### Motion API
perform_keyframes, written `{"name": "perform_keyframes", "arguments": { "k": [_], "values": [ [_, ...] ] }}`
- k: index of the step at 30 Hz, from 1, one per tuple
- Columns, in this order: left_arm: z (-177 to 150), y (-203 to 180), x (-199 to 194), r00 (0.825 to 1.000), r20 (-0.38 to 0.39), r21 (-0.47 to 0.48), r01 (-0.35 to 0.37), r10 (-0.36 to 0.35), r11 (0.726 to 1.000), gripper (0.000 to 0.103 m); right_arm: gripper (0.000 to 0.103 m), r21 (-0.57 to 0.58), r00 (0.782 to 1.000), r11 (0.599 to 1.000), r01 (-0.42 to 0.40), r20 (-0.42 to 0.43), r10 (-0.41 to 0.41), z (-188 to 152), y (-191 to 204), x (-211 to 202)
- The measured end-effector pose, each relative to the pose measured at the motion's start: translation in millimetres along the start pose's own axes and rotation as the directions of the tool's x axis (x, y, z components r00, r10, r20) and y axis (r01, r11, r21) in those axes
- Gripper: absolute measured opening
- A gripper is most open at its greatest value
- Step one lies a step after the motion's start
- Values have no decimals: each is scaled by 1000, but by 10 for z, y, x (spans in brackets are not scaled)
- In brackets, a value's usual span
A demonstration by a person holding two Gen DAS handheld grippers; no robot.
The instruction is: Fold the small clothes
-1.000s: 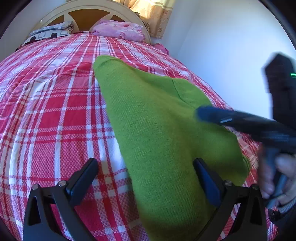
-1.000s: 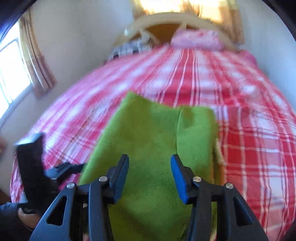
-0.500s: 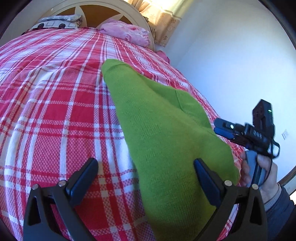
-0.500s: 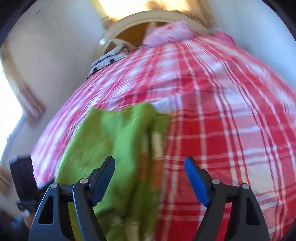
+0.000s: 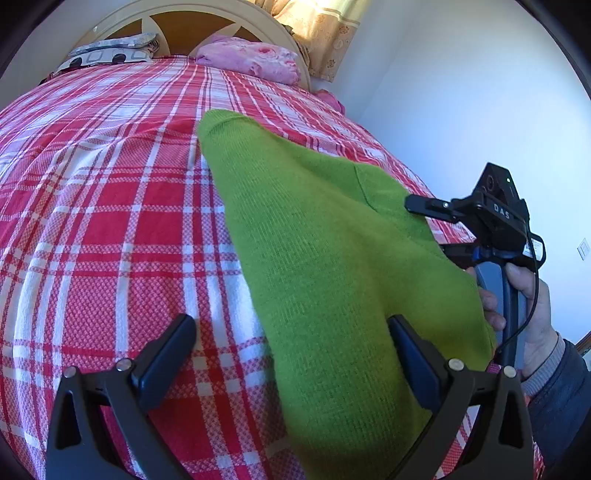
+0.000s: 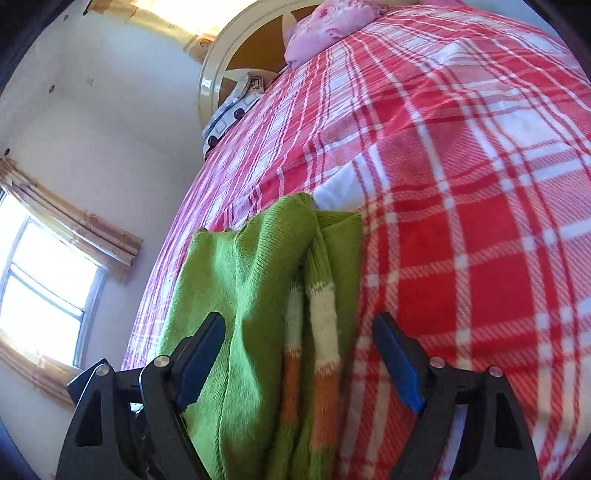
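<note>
A green knitted sweater (image 5: 317,251) lies folded lengthwise on the red plaid bed (image 5: 110,229). Its right edge shows white and orange stripes (image 6: 325,306) in the right wrist view. My left gripper (image 5: 291,358) hovers open over the sweater's near left edge, one finger above the bedspread and one above the knit. My right gripper (image 6: 299,360) is at the sweater's right side, tilted. Its jaws are opening wide, with the striped fold between them and no pad pressing on it. In the left wrist view a person's hand (image 5: 532,306) holds the right gripper (image 5: 426,224) beside the sweater.
A pink pillow (image 5: 251,61) and a patterned pillow (image 5: 110,51) lie by the cream headboard (image 5: 207,14). A white wall (image 5: 461,92) runs along the bed's right side. A curtained window (image 6: 40,288) is on the opposite wall.
The right gripper drew back from over the sweater to its right edge, rolled, and its jaws spread much wider. The left gripper stayed almost still.
</note>
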State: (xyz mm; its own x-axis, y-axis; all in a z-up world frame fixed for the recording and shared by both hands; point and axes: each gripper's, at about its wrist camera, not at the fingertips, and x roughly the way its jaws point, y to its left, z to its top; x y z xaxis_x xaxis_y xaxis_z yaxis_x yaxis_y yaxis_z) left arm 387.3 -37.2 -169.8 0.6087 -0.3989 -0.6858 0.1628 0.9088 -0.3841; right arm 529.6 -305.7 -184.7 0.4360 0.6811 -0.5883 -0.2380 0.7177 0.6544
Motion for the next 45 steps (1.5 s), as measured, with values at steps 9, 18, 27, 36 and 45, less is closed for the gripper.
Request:
{"name": "perform_keyframes", "arguments": {
  "k": [9,18,27,36,45],
  "values": [
    [41,-21,39,1000,-7,10,-9,10,1000,103,51,-53,998,997,59,-24,-61,32,74,182],
    [55,-94,-9,994,-37,14,101,-101,995,60,31,-80,998,995,66,-3,-66,-119,319,84],
    [-28,-108,-449,994,-12,19,108,-107,994,40,30,-135,999,990,49,25,-46,-321,765,-112],
    [-316,108,-1115,997,47,37,61,-63,997,38,30,-166,998,984,-68,-31,64,-688,1261,82],
    [-553,326,-1587,995,95,23,-17,15,1000,37,29,-219,983,960,-174,-96,156,-990,1924,450]
  ]
}}
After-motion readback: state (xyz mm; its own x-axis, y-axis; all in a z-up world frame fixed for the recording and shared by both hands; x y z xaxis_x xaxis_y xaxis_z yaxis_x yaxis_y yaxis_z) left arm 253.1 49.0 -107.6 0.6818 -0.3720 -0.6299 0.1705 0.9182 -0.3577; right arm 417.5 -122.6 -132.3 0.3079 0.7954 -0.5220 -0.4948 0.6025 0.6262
